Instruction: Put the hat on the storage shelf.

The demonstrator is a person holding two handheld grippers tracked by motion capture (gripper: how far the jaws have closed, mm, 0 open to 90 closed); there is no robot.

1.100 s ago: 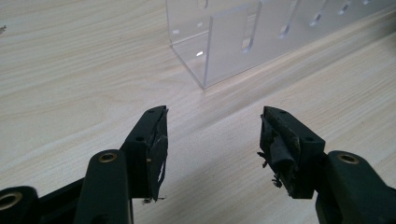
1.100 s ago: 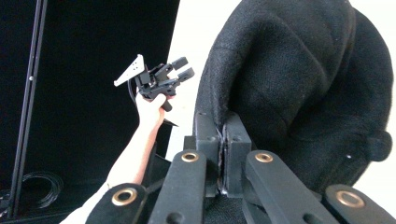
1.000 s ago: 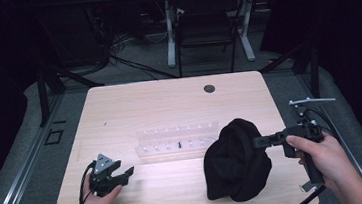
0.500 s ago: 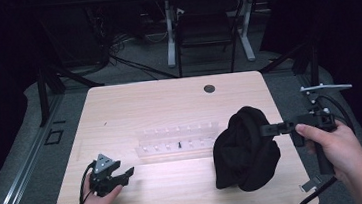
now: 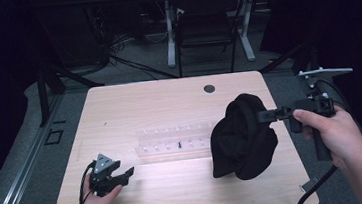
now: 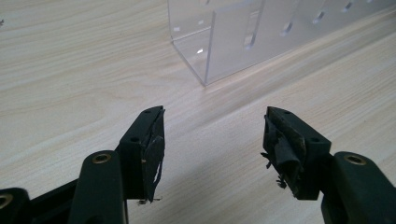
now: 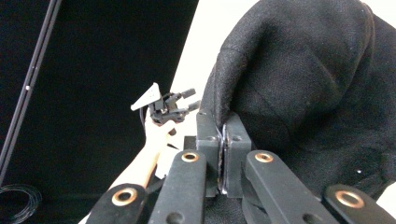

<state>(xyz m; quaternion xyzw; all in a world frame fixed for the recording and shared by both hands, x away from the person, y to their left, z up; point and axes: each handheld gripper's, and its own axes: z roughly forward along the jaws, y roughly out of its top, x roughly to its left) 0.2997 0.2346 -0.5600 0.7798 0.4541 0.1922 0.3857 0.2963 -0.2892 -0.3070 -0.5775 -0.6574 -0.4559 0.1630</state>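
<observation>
Right gripper clamped on black cloth edge, 3 o'clock side; soft, light, floppy. Left gripper jaws apart.

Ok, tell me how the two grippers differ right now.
The left gripper has its jaws wide apart with nothing between them; the right gripper is shut on the black cloth. The left one rests low on the table near the clear rack; the right one is held up off the table, with the cloth hanging from it. Both are black two-jaw tools, each held in one hand.
</observation>
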